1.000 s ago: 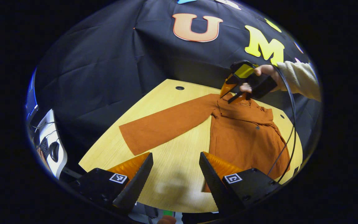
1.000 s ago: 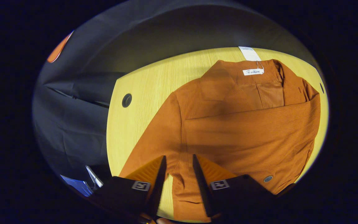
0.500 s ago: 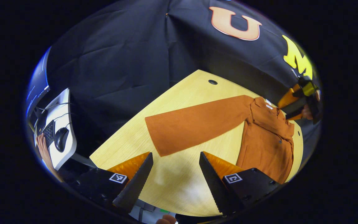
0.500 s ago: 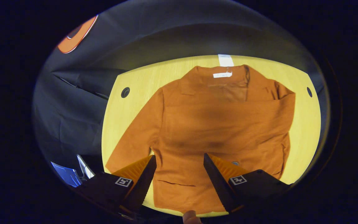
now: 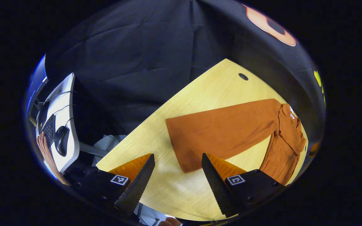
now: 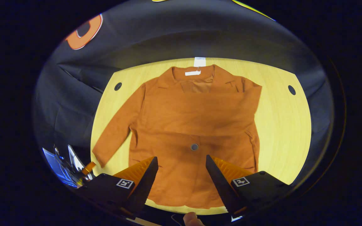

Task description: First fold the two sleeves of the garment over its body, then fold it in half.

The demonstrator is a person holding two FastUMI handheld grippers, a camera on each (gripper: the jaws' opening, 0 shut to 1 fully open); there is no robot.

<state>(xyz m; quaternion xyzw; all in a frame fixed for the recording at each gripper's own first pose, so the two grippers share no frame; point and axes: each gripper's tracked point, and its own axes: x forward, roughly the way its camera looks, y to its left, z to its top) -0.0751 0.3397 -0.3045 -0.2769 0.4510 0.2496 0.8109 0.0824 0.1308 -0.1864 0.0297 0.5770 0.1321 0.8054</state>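
A rust-orange jacket (image 6: 193, 125) lies flat on the yellow wooden table (image 6: 281, 125), collar at the far edge. One sleeve is folded across its chest; the other sleeve (image 6: 118, 125) stretches out to the left. In the left gripper view that long sleeve (image 5: 225, 131) runs toward me, its cuff just ahead of my left gripper (image 5: 178, 171), which is open and empty above the table. My right gripper (image 6: 181, 174) hangs open over the jacket's lower hem, holding nothing.
A white side desk (image 5: 63, 125) with a keyboard and a mouse (image 5: 61, 139) stands left of the table, with a hand beside it. The table (image 5: 181, 194) has round cable holes (image 5: 243, 76) near its far corners. Black cloth walls surround the table.
My right gripper has opened and pulled back from the jacket toward the hem. My left gripper has swung left, and the outstretched sleeve's cuff now lies close in front of it.
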